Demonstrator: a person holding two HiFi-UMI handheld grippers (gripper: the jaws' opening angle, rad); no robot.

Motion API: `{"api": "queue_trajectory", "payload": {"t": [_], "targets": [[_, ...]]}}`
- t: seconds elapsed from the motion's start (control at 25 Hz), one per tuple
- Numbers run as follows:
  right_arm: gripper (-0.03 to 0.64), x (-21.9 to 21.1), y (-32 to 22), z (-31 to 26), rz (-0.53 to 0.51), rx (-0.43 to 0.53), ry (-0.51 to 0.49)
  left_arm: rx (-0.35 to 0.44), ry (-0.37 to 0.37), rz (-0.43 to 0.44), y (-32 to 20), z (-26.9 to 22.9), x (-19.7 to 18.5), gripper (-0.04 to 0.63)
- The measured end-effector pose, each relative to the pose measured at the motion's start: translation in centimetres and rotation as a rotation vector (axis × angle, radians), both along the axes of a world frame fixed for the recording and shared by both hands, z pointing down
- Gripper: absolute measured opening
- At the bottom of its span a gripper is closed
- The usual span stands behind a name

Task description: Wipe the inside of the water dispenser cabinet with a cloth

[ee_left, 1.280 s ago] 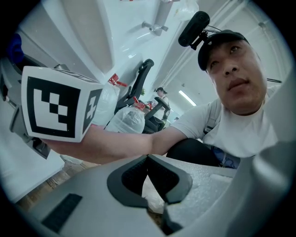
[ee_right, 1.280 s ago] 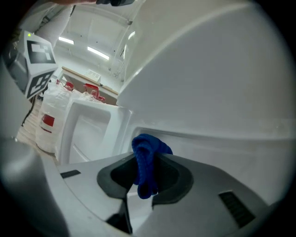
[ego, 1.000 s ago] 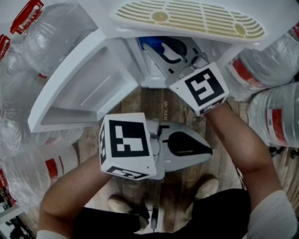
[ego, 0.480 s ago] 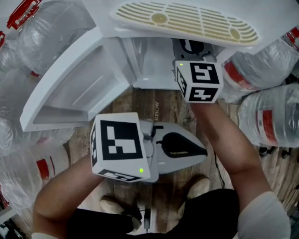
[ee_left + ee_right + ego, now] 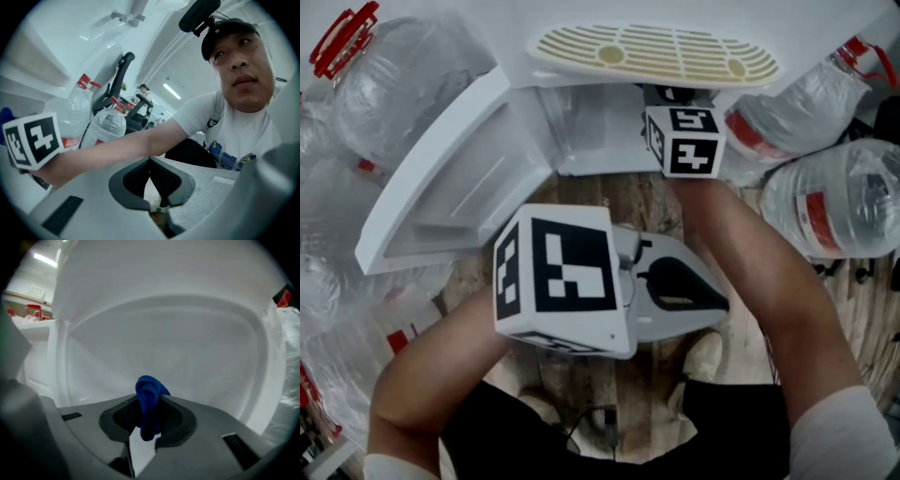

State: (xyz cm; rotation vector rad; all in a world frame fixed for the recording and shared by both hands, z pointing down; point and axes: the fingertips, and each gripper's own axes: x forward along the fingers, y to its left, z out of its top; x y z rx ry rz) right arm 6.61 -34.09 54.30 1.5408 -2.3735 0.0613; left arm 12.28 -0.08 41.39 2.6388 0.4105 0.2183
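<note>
Moved since the earlier frames: right gripper [image 5: 150, 401] sits further into the cabinet [image 5: 591, 131], its marker cube [image 5: 684, 141] now at the cabinet mouth. The blue cloth, seen from the head a second ago, is now hidden in that view.

Item 1. Blue cloth [image 5: 148, 390]: bunched and pinched between the jaws of the right gripper. A rounded wad stands just past the tips and a short tail hangs below the pads. It faces the cabinet's white inner wall [image 5: 164, 348]; whether it touches the wall cannot be told.

Item 2. Right gripper: jaws clamped on the cloth, pointing into the cabinet.

Item 3. Left gripper [image 5: 724, 302]: held over the wooden floor [image 5: 609, 202], outside and below the cabinet. Jaws closed tip to tip, with nothing between them.

Item 4. Cabinet door [image 5: 455, 187]: white, swung open to the left.

Item 5. Drip grille [image 5: 652, 52]: cream, slotted, above the cabinet opening.

Item 6. Water jugs [image 5: 834, 202]: clear plastic, lying on both sides of the dispenser.

Writing: the jugs carry red labels whose print is too small to read. Each marker cube bears black-and-white square patterns, with no lettering.
</note>
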Motion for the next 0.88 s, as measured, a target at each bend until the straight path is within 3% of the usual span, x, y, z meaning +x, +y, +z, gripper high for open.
{"api": "queue_trajectory", "payload": {"t": [0.16, 0.36, 0.56, 0.68, 0.88], "targets": [[0.069, 0.9, 1.8, 1.2, 0.030, -0.043, -0.059, 0.002, 0.037, 0.093, 2.3, -2.1, -0.7, 0.002], [0.069, 0.9, 1.8, -0.9, 0.027, 0.015, -0.011, 0.008, 0.010, 0.137, 4.5, -2.2, -2.0, 0.002], [0.071, 3.2, 1.9, -0.6, 0.224, 0.016, -0.131, 0.006, 0.017, 0.198, 6.9, -2.4, -2.8, 0.002], [0.072, 3.3, 1.1, -0.9, 0.329, 0.014, -0.225, -0.003, 0.039, 0.182, 6.4, -2.2, -4.1, 0.002], [0.075, 3.6, 0.5, -1.5, 0.420, 0.021, -0.244, 0.019, 0.073, 0.199, 5.6, -1.7, -5.2, 0.002]]}}
